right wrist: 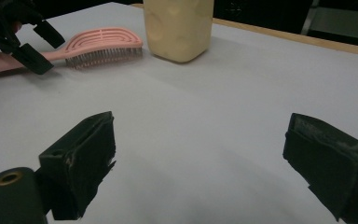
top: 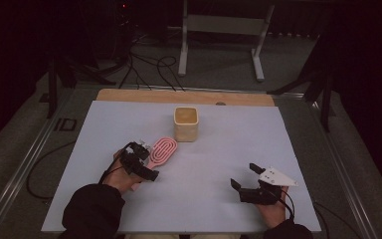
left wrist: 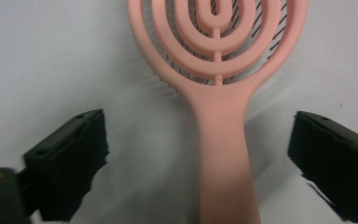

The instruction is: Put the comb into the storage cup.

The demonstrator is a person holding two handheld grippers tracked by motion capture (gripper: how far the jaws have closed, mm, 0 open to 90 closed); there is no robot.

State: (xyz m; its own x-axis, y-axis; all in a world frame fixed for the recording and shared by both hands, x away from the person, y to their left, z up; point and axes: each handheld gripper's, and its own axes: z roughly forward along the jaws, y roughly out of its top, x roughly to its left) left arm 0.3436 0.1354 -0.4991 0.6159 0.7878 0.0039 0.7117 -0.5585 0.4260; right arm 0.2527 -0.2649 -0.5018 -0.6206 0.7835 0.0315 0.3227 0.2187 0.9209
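Landmark: we take the cream-coloured, square-sided open cup (top: 186,123) standing upright near the far middle of the pale grey table sheet (top: 219,164) as our reference.
Brush: the pink plastic hairbrush with a looped, vented head (top: 162,150) lies flat on the sheet just beside the cup, on its near left; the head end points toward the cup and the handle runs away from it toward the person.
Brush detail: in the left gripper view we see the handle (left wrist: 223,154) lying between the two black jaws, with a clear gap on each side.
Left gripper (top: 146,167): we see it spread wide around the brush handle, nothing clamped; the pads do not touch the handle. It sits at the handle end, farther from the cup than the head.
Right gripper (top: 245,178): we see it released, jaws apart over bare sheet, holding nothing, well apart from the cup on its near right.
Hands: a dark sleeve (top: 92,211) covers the left forearm.
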